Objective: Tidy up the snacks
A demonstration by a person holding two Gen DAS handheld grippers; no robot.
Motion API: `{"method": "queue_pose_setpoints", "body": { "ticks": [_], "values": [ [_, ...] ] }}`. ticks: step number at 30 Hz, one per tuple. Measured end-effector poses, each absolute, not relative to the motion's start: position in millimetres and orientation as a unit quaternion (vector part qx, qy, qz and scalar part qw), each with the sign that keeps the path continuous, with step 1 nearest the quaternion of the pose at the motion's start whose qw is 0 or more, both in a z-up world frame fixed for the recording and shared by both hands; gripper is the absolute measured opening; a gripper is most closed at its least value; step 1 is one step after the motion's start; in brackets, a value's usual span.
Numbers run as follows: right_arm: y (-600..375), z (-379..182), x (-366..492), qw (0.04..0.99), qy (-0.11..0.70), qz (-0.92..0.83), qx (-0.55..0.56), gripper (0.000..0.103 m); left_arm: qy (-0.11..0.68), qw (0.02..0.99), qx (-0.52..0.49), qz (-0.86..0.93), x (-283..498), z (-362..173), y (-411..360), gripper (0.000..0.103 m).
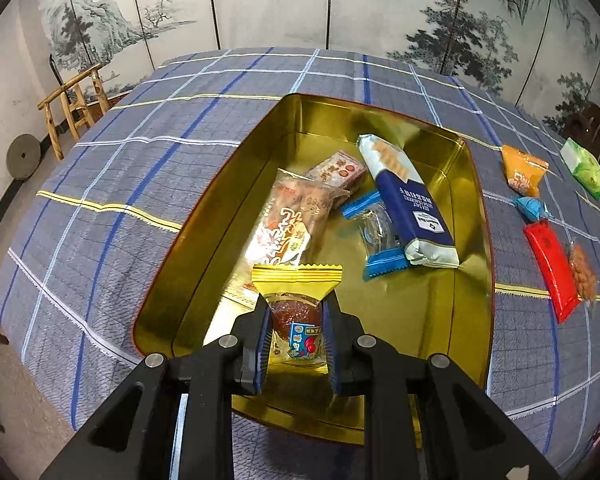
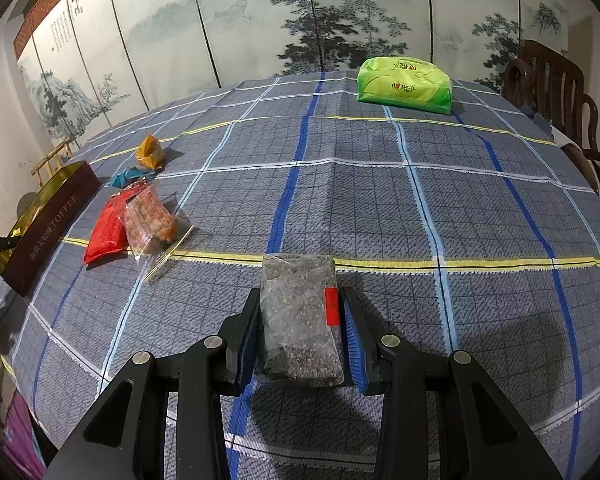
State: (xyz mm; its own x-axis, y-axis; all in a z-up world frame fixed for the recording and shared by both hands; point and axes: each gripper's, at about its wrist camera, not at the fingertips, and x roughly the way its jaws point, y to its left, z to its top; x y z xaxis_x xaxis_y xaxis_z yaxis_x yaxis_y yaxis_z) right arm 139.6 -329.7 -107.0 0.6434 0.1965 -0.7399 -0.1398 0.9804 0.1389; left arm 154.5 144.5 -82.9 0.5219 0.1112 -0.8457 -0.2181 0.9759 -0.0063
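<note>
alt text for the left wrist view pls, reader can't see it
The left gripper is shut on a yellow-wrapped snack, holding it over an open gold tin on a blue plaid tablecloth. Several packets already lie in the tin, including a blue-and-white packet; a red packet and others lie on the cloth beside the tin.

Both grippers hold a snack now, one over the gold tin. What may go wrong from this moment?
1. The left gripper pinches the yellow-wrapped candy over the tin; released here, it would probably fall onto the packets piled below instead of bare floor.
2. The right gripper holds the dark snack bag by its sides only, so it may slip or crumple on the way.
3. The red packet and peanut bag lie between that bag and the tin, and a low pass might knock them.
</note>
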Motion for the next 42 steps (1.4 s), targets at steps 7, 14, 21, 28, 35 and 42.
{"method": "queue_pose_setpoints", "body": {
  "ticks": [7, 14, 21, 28, 35, 42],
  "values": [
    [-330, -107, 140, 0.906, 0.412, 0.093, 0.034, 0.038, 0.479, 0.872, -0.040, 0.093, 156, -87, 138, 0.020],
    [-330, -107, 140, 0.906, 0.412, 0.093, 0.034, 0.038, 0.480, 0.872, -0.021, 0.093, 156, -89, 131, 0.024],
    [-329, -107, 140, 0.906, 0.412, 0.092, 0.034, 0.038, 0.474, 0.875, 0.003, 0.096, 156, -89, 122, 0.039],
    [-330, -107, 140, 0.906, 0.413, 0.090, 0.032, 0.038, 0.456, 0.883, 0.027, 0.107, 152, -81, 118, 0.064],
    [-335, -107, 141, 0.905, 0.416, 0.083, 0.037, 0.038, 0.433, 0.891, 0.052, 0.125, 147, -70, 115, 0.073],
    [-337, -104, 137, 0.899, 0.428, 0.080, 0.048, 0.038, 0.407, 0.900, 0.067, 0.142, 139, -62, 116, 0.083]
  ]
}}
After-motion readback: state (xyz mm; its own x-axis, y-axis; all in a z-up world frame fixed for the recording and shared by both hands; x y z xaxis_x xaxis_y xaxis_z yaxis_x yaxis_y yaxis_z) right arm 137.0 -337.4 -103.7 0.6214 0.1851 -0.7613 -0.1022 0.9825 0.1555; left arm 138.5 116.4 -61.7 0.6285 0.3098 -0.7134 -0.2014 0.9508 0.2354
